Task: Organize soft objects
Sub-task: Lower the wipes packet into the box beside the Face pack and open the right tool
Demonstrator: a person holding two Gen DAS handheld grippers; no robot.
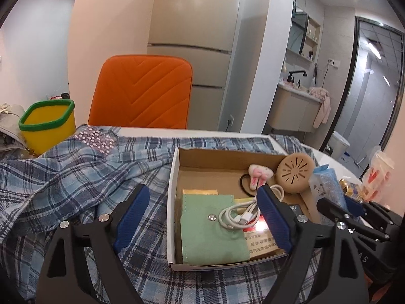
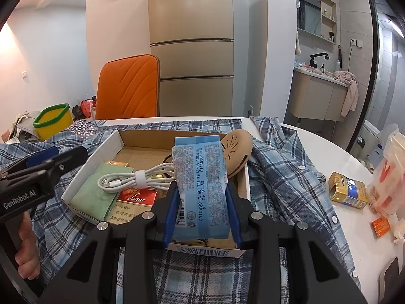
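A cardboard box [image 1: 174,177] [image 2: 106,147] lies on a blue plaid shirt [image 1: 76,172] [image 2: 283,177] spread over the table. In it are a green pouch [image 1: 210,230] [image 2: 96,192], a coiled white cable [image 1: 240,215] [image 2: 131,178], a red cigarette pack [image 2: 138,197], a bunny hair tie [image 1: 258,176] and a tan round case [image 1: 295,174] [image 2: 236,149]. My right gripper [image 2: 203,202] is shut on a blue tissue pack [image 2: 200,185] [image 1: 326,185], held over the box's right side. My left gripper [image 1: 202,207] is open and empty above the box's left edge.
A yellow bin with a green rim [image 1: 48,124] [image 2: 54,120] stands at the far left. An orange chair [image 1: 141,91] stands behind the table. A gold carton [image 2: 348,190], an orange packet [image 2: 381,225] and a plastic bag [image 2: 389,174] lie on the white table at right.
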